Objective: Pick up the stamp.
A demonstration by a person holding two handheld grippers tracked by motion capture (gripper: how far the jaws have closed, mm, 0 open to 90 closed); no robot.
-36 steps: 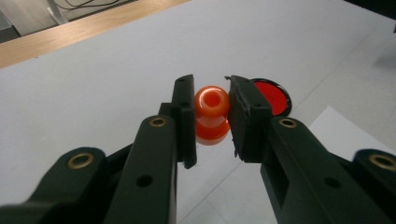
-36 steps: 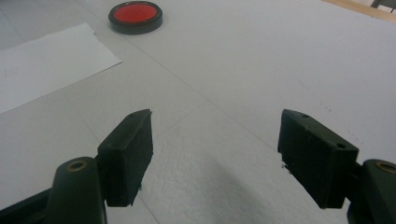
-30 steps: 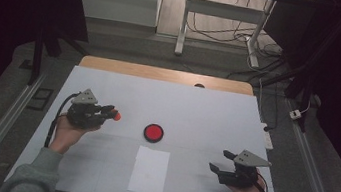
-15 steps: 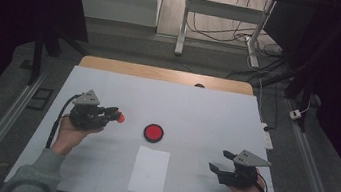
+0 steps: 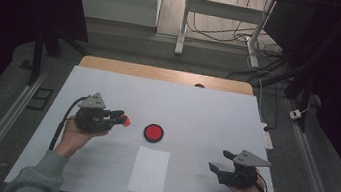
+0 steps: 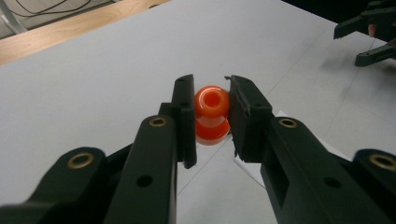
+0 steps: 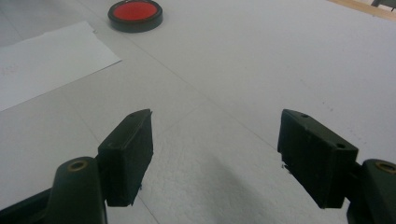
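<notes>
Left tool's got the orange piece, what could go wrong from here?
1. The left tool pinches the rounded orange piece right at its pad tips, so it may squirt out.
2. Held above the table, it could roll if dropped, perhaps past the red disc.
3. The right tool stands open, too far off to catch it.

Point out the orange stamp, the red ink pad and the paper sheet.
orange stamp point(image 6: 212, 114): left gripper view, its rounded top.
red ink pad point(image 5: 153, 132): high view, red centre.
paper sheet point(image 5: 149, 171): high view, its middle.

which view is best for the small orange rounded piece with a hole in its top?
Left gripper view: the small orange rounded piece sits close up, clamped between the left gripper's black jaws. The high view shows it as an orange dot at that gripper's tip.
</notes>
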